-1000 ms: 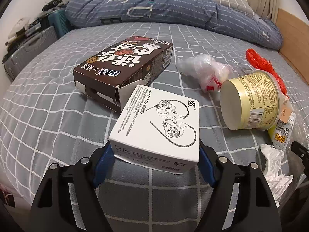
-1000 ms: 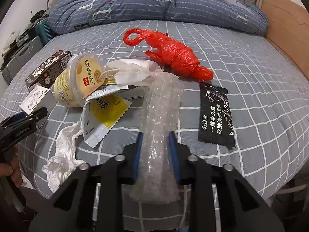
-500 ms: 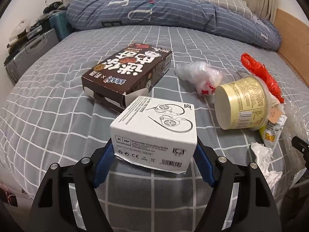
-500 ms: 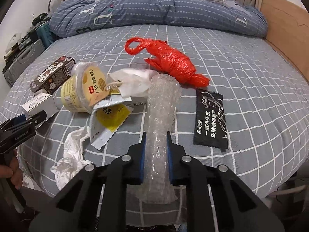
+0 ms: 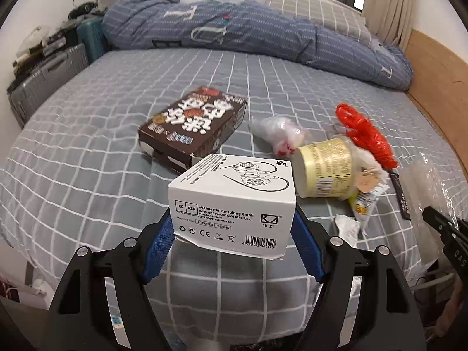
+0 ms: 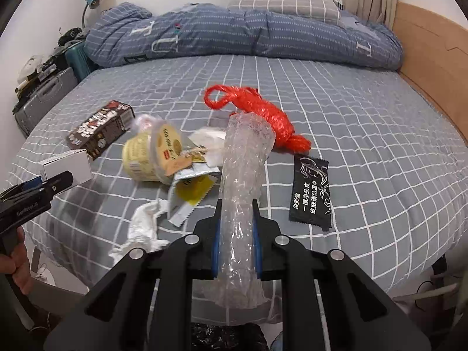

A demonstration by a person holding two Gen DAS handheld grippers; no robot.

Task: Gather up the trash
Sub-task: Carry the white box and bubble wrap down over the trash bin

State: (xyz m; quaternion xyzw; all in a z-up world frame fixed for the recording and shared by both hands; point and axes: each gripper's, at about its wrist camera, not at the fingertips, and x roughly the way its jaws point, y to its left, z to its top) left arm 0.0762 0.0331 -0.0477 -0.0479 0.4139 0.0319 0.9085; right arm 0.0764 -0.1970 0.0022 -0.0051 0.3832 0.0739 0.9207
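My left gripper (image 5: 232, 229) is shut on a white earphone box (image 5: 239, 184), held by its sides clear above the grey checked bed (image 5: 87, 175). In the right wrist view my right gripper (image 6: 236, 209) is shut on a roll of clear bubble wrap (image 6: 245, 152), which sticks up past the fingers and hangs below them. Loose trash lies on the bed: a brown snack box (image 5: 193, 125), a yellow tub (image 5: 324, 169) on its side, a red plastic bag (image 6: 272, 117), a black sachet (image 6: 311, 193), a yellow sachet (image 6: 193, 190) and crumpled tissue (image 6: 143, 225).
A folded blue quilt (image 6: 234, 35) and a pillow (image 6: 283, 1) lie across the far end of the bed. Suitcases (image 5: 49, 73) stand along the left side, a wooden board (image 6: 433, 58) along the right. Something black and crinkled (image 6: 222, 336) shows below the right gripper.
Both grippers have risen with what they hold. The white box has come up off the bed, and the right jaws have squeezed a little tighter on the bubble wrap.
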